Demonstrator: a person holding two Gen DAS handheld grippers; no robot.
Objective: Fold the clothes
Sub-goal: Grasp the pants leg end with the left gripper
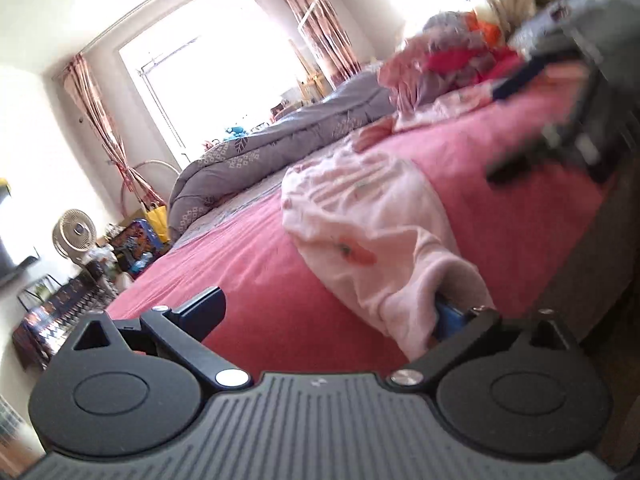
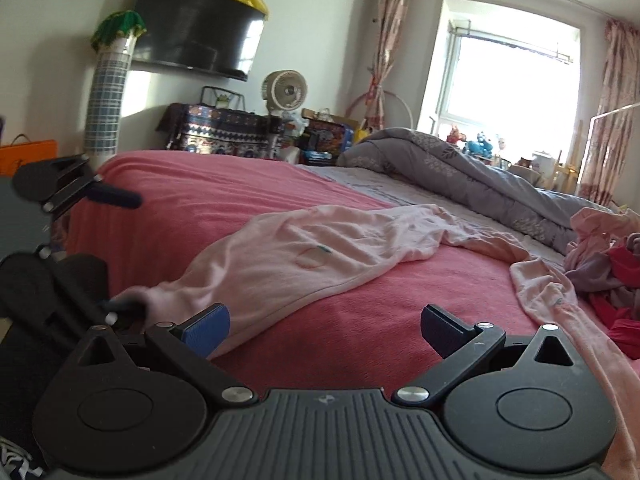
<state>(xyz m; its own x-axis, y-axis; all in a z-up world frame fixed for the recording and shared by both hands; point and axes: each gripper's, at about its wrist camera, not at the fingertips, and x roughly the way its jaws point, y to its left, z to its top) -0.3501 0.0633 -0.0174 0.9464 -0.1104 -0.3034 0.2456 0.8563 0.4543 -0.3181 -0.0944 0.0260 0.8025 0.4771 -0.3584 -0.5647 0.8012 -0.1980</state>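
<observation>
Left wrist view: left gripper (image 1: 328, 316) spread wide, right finger tucked in the pink garment (image 1: 360, 216) hem, nothing pinched; cloth runs toward 12 o'clock on the red bedspread (image 1: 248, 272).

Right wrist view: right gripper (image 2: 324, 328) wide, empty; garment (image 2: 304, 256) long axis 8-to-2 o'clock; left gripper (image 2: 116, 252) nearer.

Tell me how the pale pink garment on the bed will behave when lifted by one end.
The pale pink cotton garment looks floppy: it lies wrinkled and draped over the pink bedspread. Probably light, so its far end would trail and sag. Likely not slippery; it bunches.
</observation>
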